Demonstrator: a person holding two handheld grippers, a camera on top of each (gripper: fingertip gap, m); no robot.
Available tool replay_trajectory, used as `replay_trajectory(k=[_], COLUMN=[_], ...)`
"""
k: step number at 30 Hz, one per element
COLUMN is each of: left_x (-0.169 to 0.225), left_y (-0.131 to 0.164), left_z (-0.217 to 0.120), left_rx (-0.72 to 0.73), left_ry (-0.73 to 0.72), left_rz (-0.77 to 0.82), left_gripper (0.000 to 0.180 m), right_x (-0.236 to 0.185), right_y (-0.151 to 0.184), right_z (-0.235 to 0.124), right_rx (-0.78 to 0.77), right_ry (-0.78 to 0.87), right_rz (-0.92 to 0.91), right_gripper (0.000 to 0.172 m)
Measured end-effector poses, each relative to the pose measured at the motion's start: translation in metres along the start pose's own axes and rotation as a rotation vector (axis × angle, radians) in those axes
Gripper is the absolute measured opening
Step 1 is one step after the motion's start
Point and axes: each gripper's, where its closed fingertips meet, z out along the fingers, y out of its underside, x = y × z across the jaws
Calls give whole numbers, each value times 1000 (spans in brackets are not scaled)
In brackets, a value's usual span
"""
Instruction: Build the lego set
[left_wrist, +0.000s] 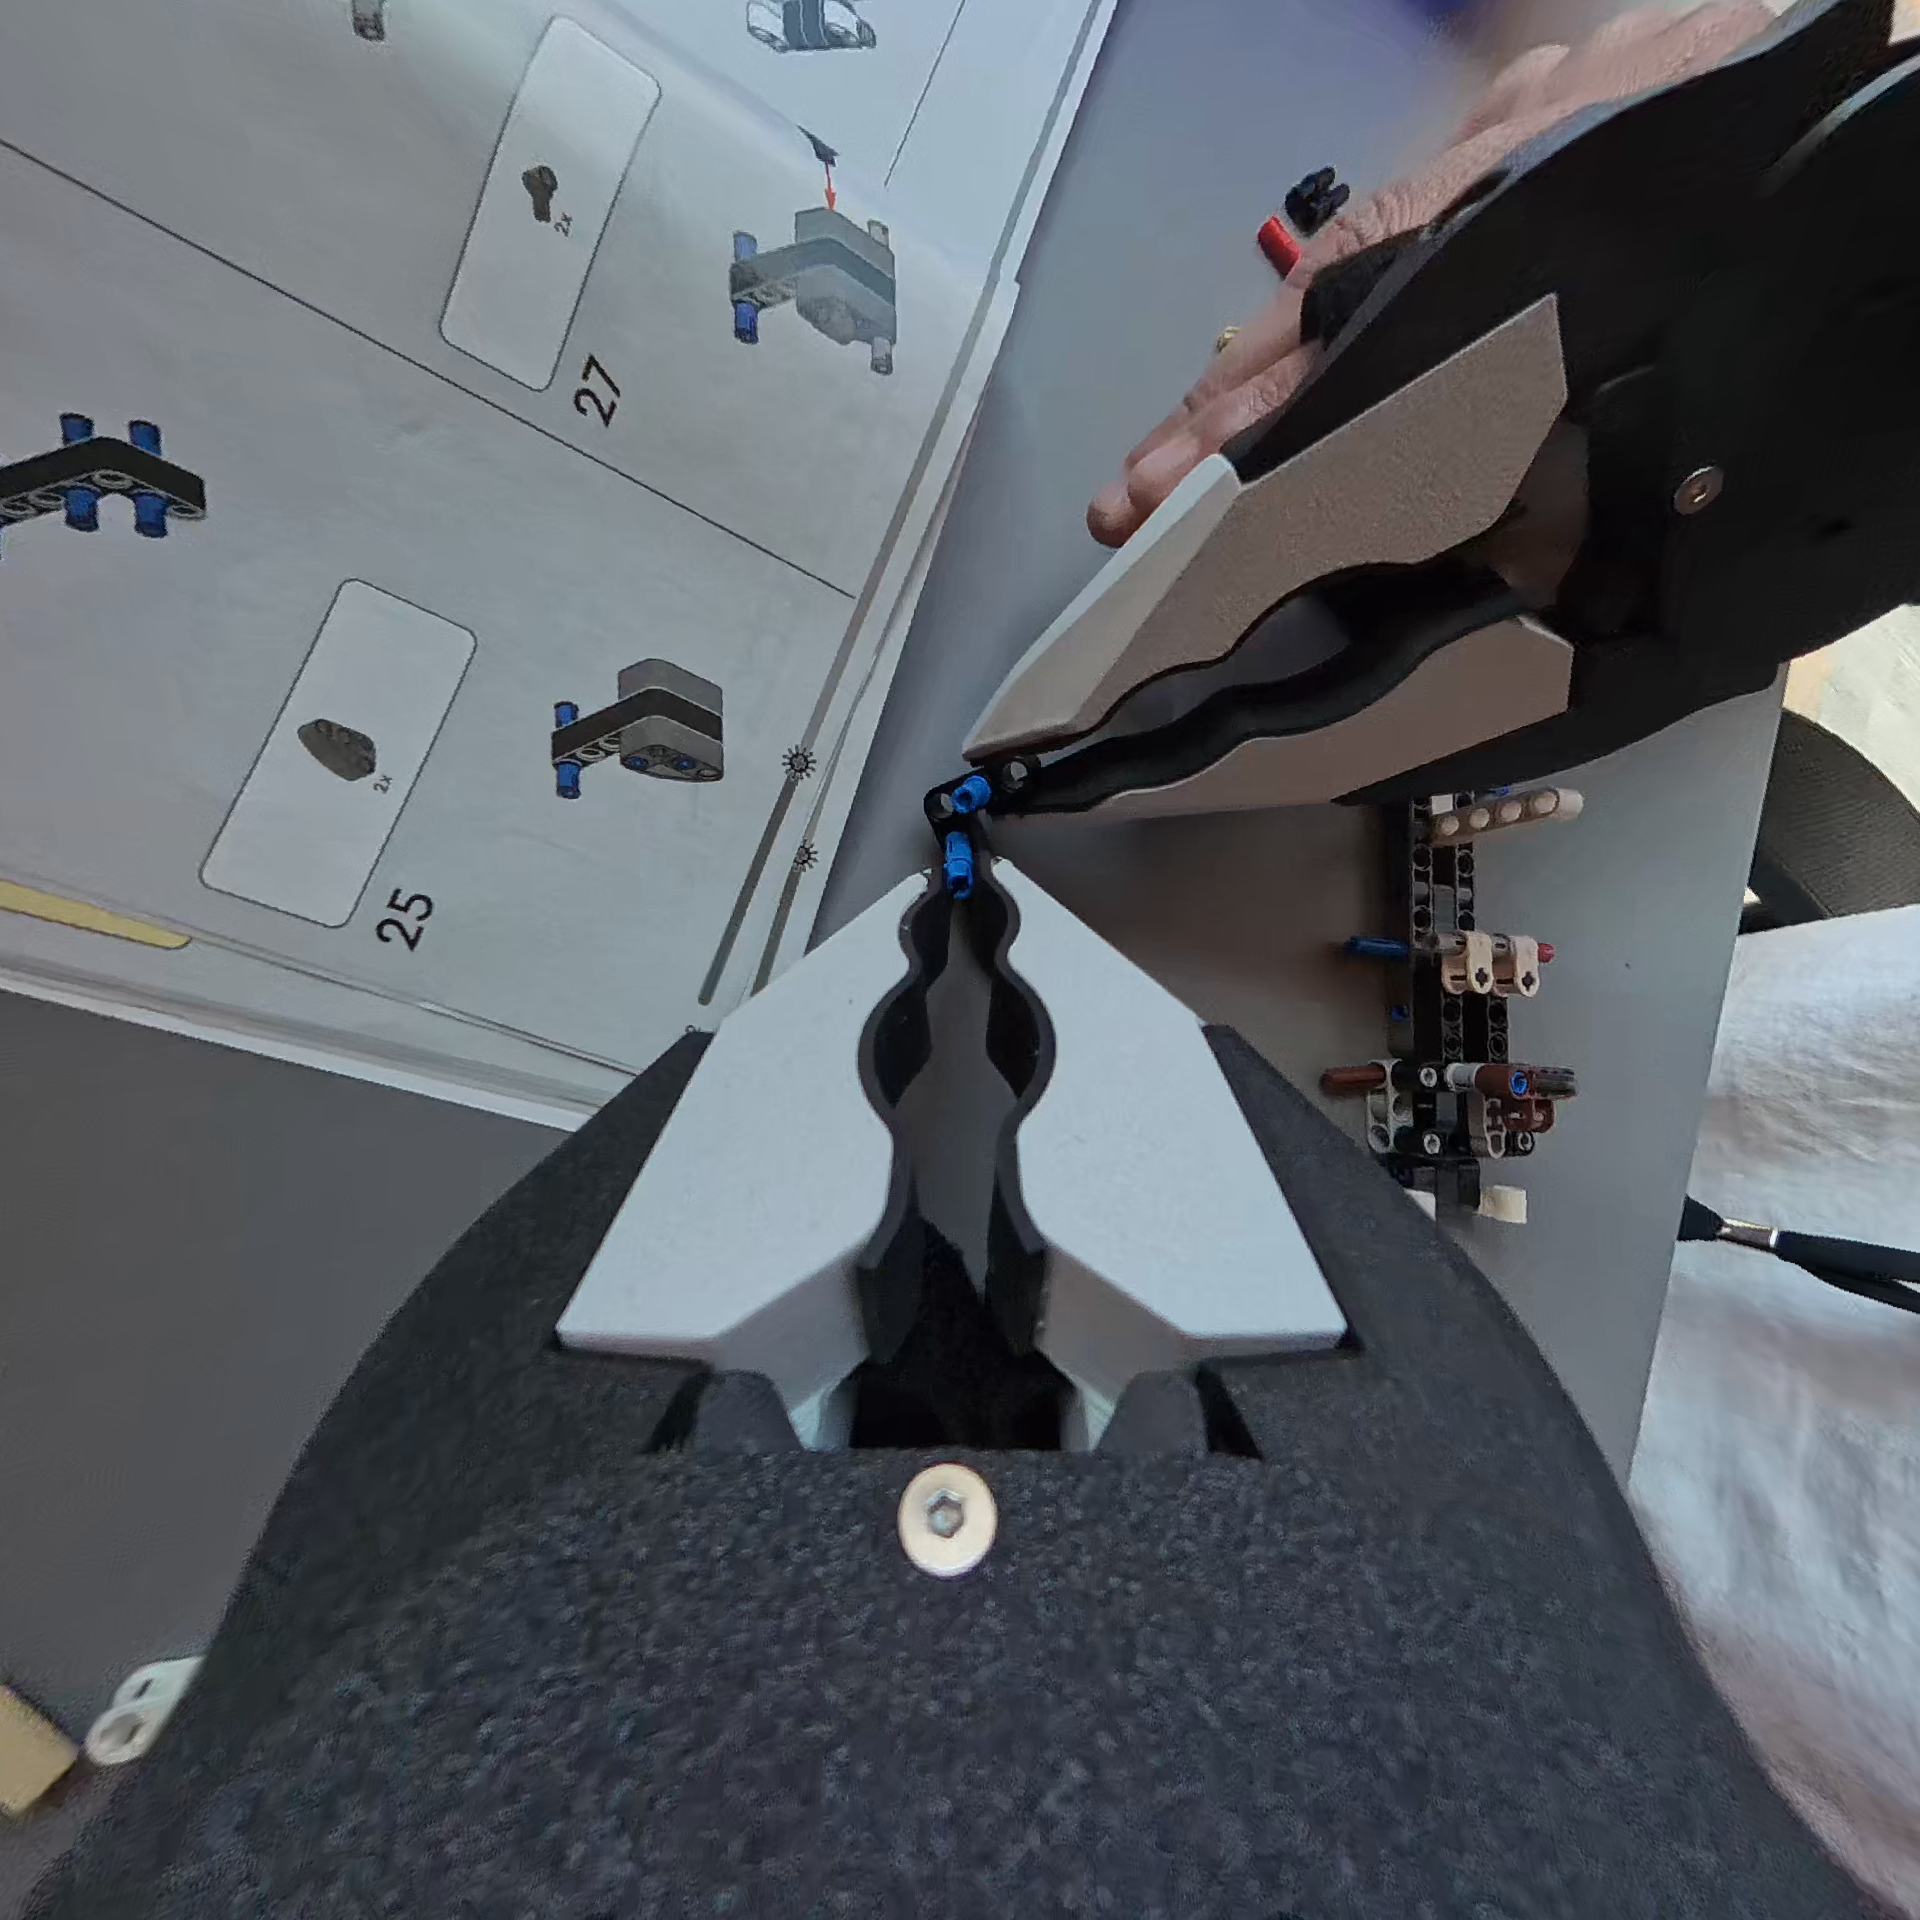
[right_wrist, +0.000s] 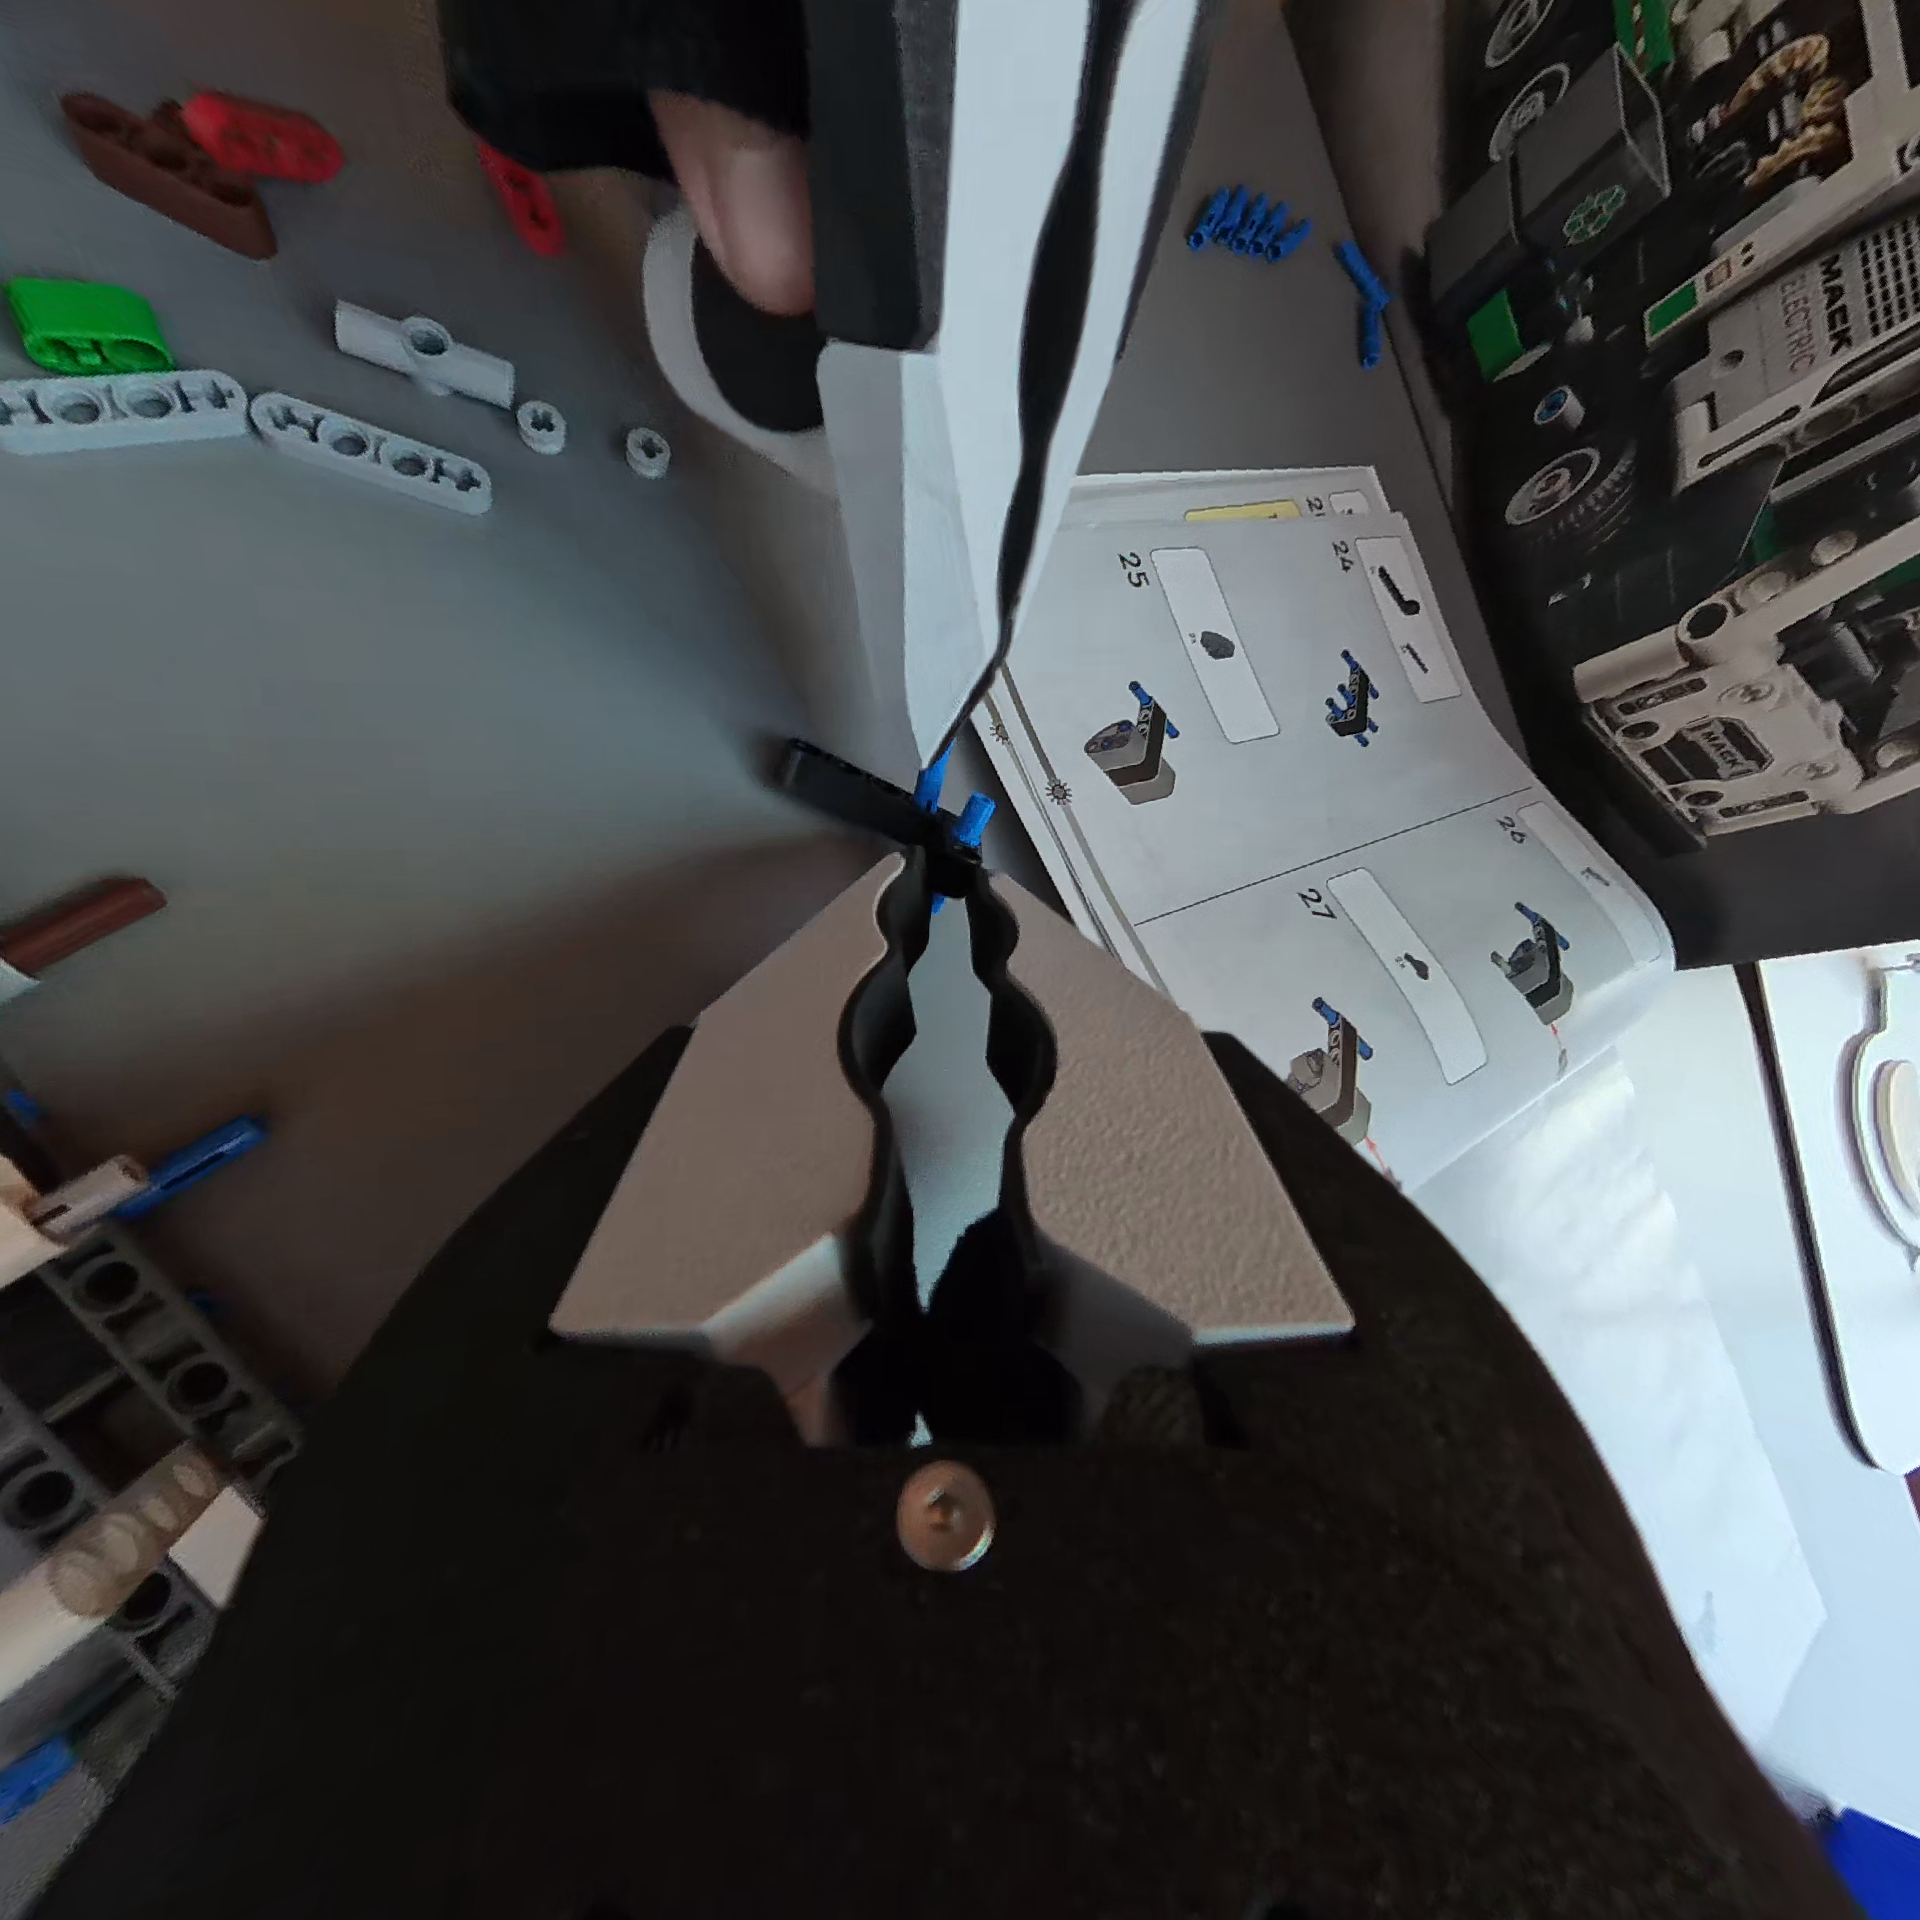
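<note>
My left gripper is shut on a small blue pin, gripping its near end. The pin's far end meets a black angled beam. My right gripper comes in from the right and holds that beam. A second blue pin sits in one of the beam's holes. In the right wrist view my right gripper is shut on the black beam, which sticks out to the left. The left gripper comes down from above with its blue pin at the beam. The second pin stands beside it.
An open instruction booklet lies left of the grippers; it also shows in the right wrist view. A partly built black and tan frame lies at right. Loose grey beams, red, green and brown parts, several blue pins and a printed box lie around.
</note>
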Motion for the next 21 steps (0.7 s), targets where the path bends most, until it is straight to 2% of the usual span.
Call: replay_trajectory(k=[1, 7, 14, 21], left_x=[0, -1, -3, 0], left_y=[0, 1, 1, 4], left_z=[0, 2, 1, 8], left_rx=[-20, -73, -235, -227], left_ry=[15, 87, 223, 353], left_rz=[4, -9, -58, -167], left_gripper=[2, 2, 2, 2], right_x=[0, 0, -2, -2], right_y=[-1, 1, 1, 2], right_z=[0, 1, 3, 3], right_rx=[3, -4, -10, 2], right_ry=[4, -3, -13, -31], right_rz=[-14, -25, -30, 0], right_gripper=[7, 7, 7, 7])
